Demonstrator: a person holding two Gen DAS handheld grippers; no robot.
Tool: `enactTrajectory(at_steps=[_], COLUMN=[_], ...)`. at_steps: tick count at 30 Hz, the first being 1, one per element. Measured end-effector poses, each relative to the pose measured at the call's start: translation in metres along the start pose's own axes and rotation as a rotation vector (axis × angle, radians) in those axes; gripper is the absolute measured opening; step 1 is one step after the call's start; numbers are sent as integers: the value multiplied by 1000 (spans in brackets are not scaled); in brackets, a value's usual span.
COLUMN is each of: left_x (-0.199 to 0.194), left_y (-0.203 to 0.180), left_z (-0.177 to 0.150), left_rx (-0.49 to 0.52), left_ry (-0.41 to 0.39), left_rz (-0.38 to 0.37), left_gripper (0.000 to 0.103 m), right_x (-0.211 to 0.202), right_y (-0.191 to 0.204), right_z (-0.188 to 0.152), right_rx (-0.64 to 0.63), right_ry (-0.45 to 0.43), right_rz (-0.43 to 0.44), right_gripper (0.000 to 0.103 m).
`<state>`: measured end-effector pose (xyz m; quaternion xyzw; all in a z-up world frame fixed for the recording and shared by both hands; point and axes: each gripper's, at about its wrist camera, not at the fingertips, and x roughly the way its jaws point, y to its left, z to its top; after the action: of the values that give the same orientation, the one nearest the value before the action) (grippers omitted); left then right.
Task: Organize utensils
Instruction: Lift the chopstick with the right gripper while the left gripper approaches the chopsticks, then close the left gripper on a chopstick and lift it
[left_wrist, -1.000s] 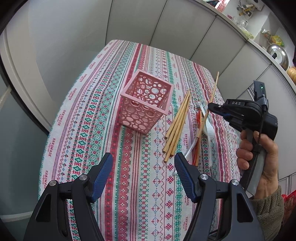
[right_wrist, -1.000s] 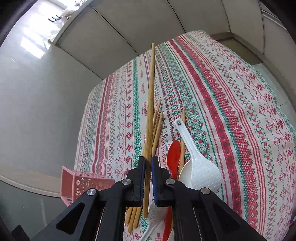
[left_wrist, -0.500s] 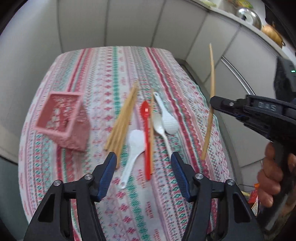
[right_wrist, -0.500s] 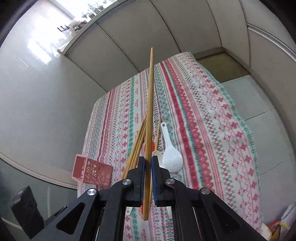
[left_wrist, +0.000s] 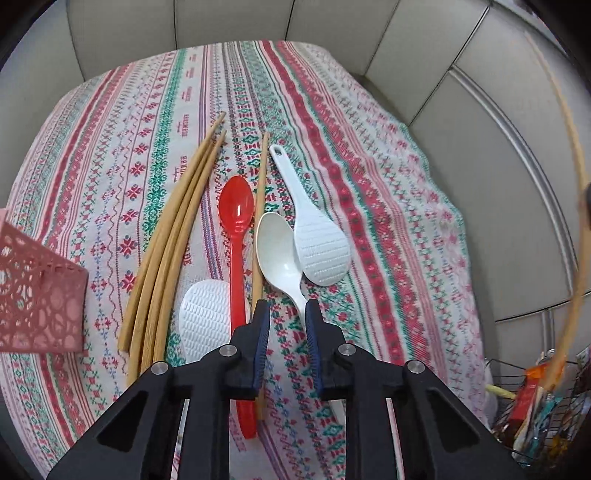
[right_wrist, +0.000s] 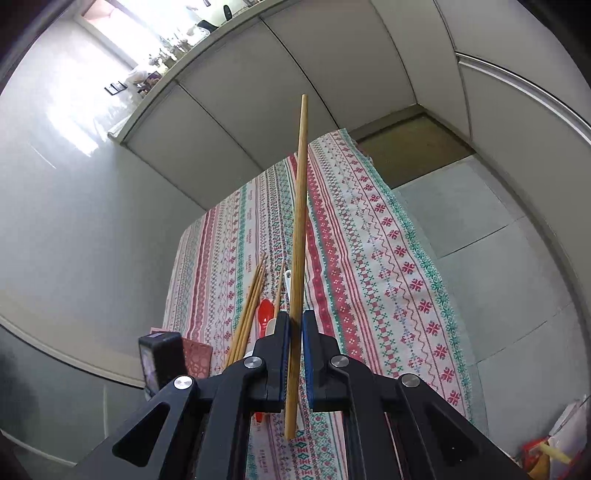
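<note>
R hand-held gripper (right_wrist: 294, 360) is clamped on one long chopstick (right_wrist: 300, 236), raised off the surface (left_wrist: 373, 206) w/ its tip at 12 o'clock, prob. for carrying to the pink basket (left_wrist: 35, 295). L hand-held gripper (left_wrist: 284, 325) has just been closing; jaws now narrow, nothing gripped, white spoon (left_wrist: 277, 251) handle just at the right jaw, likely next pick. Chopstick bundle (left_wrist: 173, 236) lies at 10 o'clock, red spoon (left_wrist: 236, 218) at 11, basket at 9.

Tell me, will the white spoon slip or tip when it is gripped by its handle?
Probably slippery: the white spoon looks glossy plastic. It may tip bowl-down, since the bowl is wide and the handle thin. Likely stiff and light.
</note>
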<state>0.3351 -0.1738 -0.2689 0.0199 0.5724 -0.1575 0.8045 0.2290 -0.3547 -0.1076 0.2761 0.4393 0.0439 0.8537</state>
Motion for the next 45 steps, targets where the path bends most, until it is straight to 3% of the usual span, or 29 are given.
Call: enactTrajectory(at_steps=[7,20,28,31,32,38,45], left_x=[9,28,34,34,34,23,-61], left_y=[11,-12,-4,-2,-2,2,28], left_z=[9,19,37,37,37,34,17], left_rx=[5,192,176,161,154,124,13], left_ry=[25,96,108,85,76,29,-196], left_rz=[54,165,146,151,159,145,21], left_gripper=[21,21,21,17,8,7,7], right_x=[5,1,-4,-5,-5,-2,-4], right_y=[3,3,1,0,0,-2,1], right_z=[0,4,6,7,7,7,7], right_rx=[3,24,39,46,45,51,49], right_ry=[6,-10,-26,-28,-29,-30,-57], right_rz=[38,67,74,75,76,76,93], right_gripper=[7,7,7,7,7,7,7])
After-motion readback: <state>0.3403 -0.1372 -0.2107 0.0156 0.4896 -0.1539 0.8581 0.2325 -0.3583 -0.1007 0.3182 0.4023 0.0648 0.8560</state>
